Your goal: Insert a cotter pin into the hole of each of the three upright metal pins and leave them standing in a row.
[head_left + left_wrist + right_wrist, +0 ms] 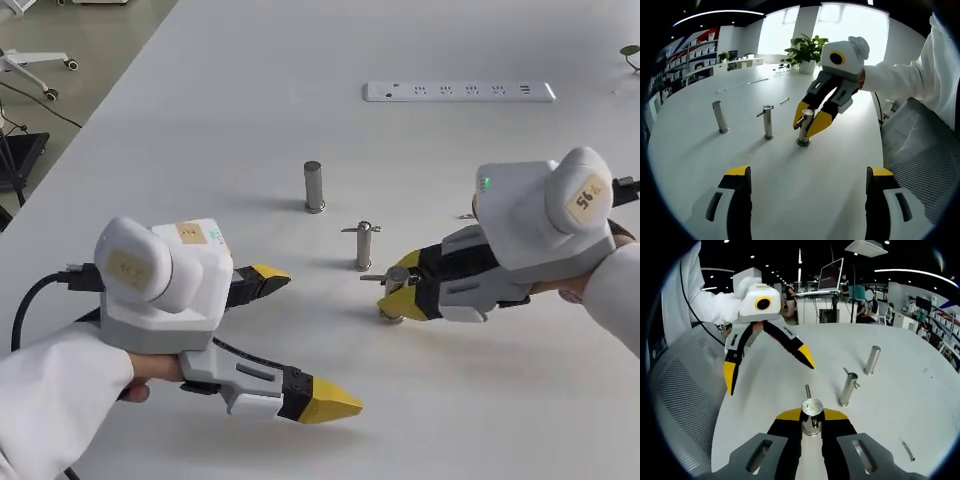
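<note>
- The three metal pins stand in a row on the white table point(200, 120), all upright.
- The far pin point(314, 187) has a bare top. I see no cotter pin in it, so its hole looks empty.
- The middle pin point(363, 247) has a thin cotter pin point(352, 229) going through its top. That one looks done.
- The near pin point(394, 300) sits between the yellow tips of the right gripper point(398, 288). The jaws are squeezed in on both sides of it and hold it.
- A second cotter pin point(372, 277) sticks out from the side of the near pin, near its top. I think it is in the hole, but I cannot tell if it is pushed all the way in.
- The left gripper point(312, 340) hangs above the table, on the other side of the row from the right one. Its jaws are spread wide and hold nothing.
- In the right gripper view, a loose cotter pin point(907, 450) lies flat on the table, apart from the row.
- So I think one pin is done, one is nearly done, and one is left.
- What is left: let go of the near pin so it stands alone, then put the loose cotter pin into the far pin.
</note>
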A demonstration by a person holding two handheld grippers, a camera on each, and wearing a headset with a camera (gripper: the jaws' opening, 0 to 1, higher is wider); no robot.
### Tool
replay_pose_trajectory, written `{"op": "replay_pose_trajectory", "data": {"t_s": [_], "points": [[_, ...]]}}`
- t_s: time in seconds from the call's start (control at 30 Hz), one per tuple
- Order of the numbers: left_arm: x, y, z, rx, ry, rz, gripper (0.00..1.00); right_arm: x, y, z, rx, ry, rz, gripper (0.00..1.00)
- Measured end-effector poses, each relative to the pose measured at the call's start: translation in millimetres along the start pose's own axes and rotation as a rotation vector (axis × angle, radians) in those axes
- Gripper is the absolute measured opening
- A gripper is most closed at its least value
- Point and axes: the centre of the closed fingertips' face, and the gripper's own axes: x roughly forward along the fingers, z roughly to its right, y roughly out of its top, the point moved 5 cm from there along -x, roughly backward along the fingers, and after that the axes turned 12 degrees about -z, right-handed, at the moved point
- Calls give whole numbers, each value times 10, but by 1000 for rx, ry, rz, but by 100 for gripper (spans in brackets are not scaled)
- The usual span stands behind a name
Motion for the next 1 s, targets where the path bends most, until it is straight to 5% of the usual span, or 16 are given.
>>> {"op": "replay_pose_trajectory", "data": {"t_s": [0.27,0.5,1.0], "points": [[-6,-8,-61,-15,43,-11,96,-248,-101,407,98,-90,64,8],[-39,-20,-96,-33,54,-8,95,-264,-278,668,130,-118,48,8],[-79,-45,-81,-39,60,-10,90,-173,-277,627,110,-94,68,8]]}}
